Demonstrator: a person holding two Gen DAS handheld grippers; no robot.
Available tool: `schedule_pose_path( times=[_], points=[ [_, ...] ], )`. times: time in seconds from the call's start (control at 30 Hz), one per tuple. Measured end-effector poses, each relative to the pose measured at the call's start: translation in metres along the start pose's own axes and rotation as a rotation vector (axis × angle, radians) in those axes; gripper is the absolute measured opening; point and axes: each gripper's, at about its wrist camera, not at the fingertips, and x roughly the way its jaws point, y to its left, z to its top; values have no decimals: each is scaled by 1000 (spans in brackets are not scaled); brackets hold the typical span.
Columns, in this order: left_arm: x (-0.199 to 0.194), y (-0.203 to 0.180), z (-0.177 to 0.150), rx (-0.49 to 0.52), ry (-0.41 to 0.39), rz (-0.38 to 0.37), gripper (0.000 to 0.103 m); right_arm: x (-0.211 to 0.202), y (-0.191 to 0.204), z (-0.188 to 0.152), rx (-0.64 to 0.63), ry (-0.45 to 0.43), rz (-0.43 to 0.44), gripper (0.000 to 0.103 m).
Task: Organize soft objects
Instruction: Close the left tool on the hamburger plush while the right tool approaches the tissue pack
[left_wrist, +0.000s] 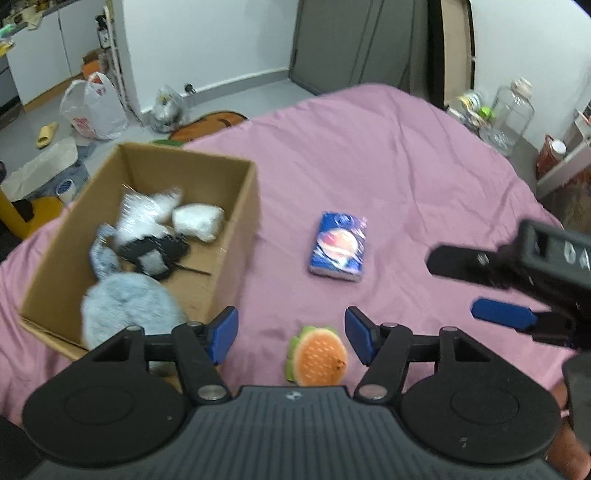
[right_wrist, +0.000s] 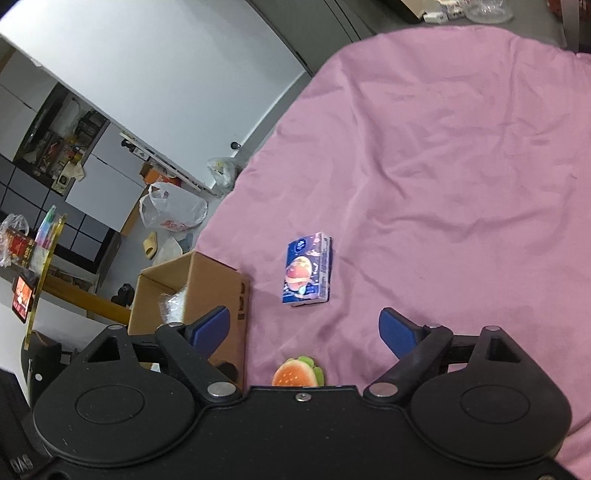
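A: Left gripper (left_wrist: 291, 338): jaws wide apart, nothing held or touched. Burger toy (left_wrist: 318, 356) lies on the pink sheet (left_wrist: 406, 177) in line between the pads.

B: Right gripper (right_wrist: 304, 330): also spread wide, empty. Same toy sits low at its base.

A: Left view alone shows the box (left_wrist: 243, 206) interior: grey plush (left_wrist: 129, 306), black-and-white item, wrapped white bundles. Right view catches only the box's outer wall.

B: Tissue pack (right_wrist: 308, 273) lies flat on the sheet, right of the box, well apart from the toy; long axis runs away from both cameras.
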Motion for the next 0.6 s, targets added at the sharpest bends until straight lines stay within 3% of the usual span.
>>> schedule_pose_path(
  times=[0.27,0.6],
  points=[
    [33,-22,-17,44,106,-24,63,9,-16,8,36,16,-2,88],
    [80,-22,-22,-16,214,3,63,23,-37,0,62,91,-44,87]
  ],
)
